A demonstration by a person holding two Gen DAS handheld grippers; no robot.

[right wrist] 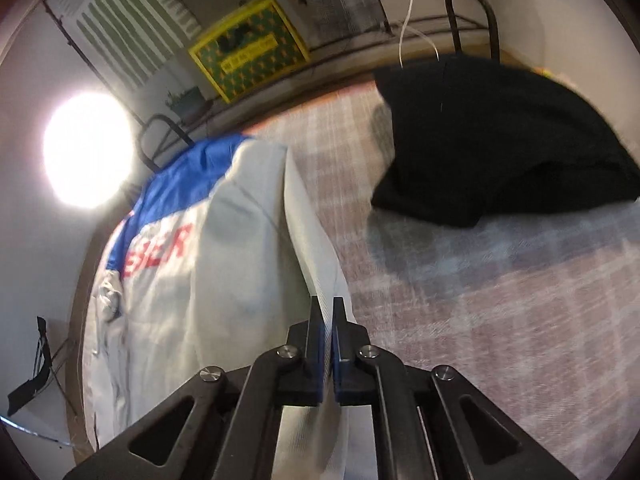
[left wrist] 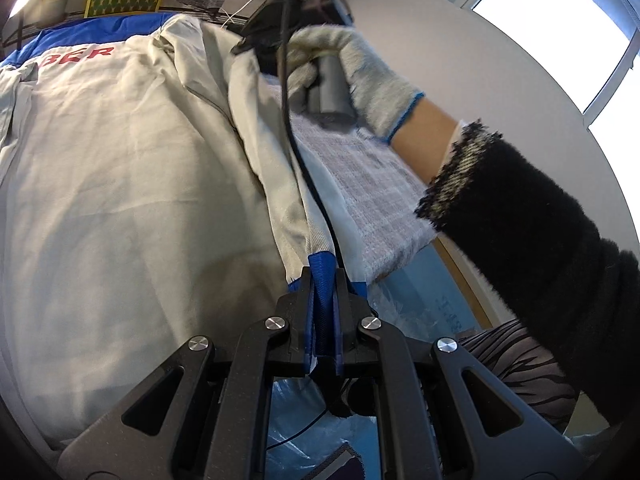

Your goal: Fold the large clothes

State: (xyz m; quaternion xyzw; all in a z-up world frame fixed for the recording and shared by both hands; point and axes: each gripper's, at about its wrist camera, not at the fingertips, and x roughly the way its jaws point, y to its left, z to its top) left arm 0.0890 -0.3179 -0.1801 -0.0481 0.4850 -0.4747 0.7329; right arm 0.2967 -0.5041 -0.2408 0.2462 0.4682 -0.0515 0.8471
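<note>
A large grey jacket (left wrist: 120,168) with blue shoulders and red letters lies across a checked cloth surface (left wrist: 372,184). My left gripper (left wrist: 323,280) is shut on the jacket's blue hem edge. In the left wrist view the person's gloved hand (left wrist: 360,72) holds the right gripper's handle further along the same lifted edge. In the right wrist view my right gripper (right wrist: 327,308) is shut on the grey edge of the jacket (right wrist: 224,264), which is raised as a fold above the surface.
A black garment (right wrist: 492,140) lies in a heap on the checked cloth (right wrist: 520,320) to the right. A yellow patterned crate (right wrist: 248,52) and a metal rack stand behind. Blue plastic bags (left wrist: 420,300) sit below the surface edge.
</note>
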